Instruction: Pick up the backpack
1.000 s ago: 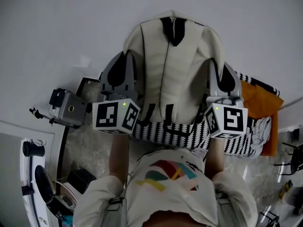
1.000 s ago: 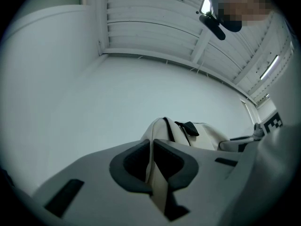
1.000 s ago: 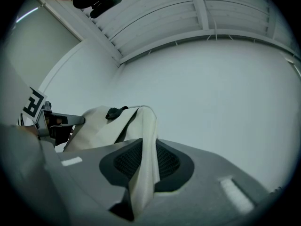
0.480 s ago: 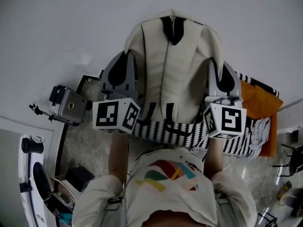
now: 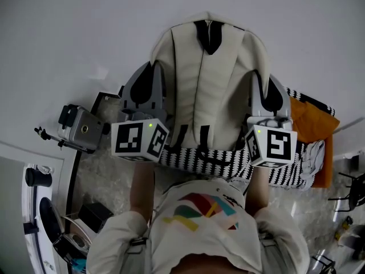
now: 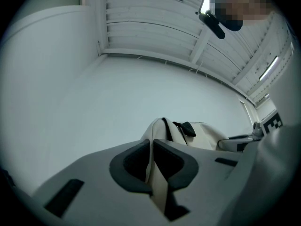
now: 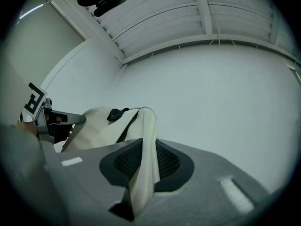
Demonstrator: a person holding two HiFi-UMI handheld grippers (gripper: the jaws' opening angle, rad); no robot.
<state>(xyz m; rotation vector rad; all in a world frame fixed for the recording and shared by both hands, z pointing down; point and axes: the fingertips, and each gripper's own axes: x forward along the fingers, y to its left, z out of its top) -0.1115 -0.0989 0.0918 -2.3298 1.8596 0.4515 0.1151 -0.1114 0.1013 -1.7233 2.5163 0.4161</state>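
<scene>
A cream backpack [image 5: 208, 84] with a black top handle hangs in the air in front of the person, its back panel toward the head camera. My left gripper [image 5: 153, 73] is shut on the backpack's left side fabric [image 6: 157, 182], which runs up between the dark pads. My right gripper [image 5: 263, 80] is shut on the right side fabric [image 7: 143, 173], a cream fold pinched between its mesh pads. Both grippers point slightly upward and hold the bag at the same height. The backpack [image 6: 188, 133] shows beyond the left jaws, and the backpack [image 7: 106, 124] shows to the left of the right jaws.
Below the bag lie a black-and-white striped cloth [image 5: 228, 161] and an orange cloth [image 5: 311, 124]. A grey camera on a mount [image 5: 80, 130] stands at the left. A white wall fills the view behind the bag.
</scene>
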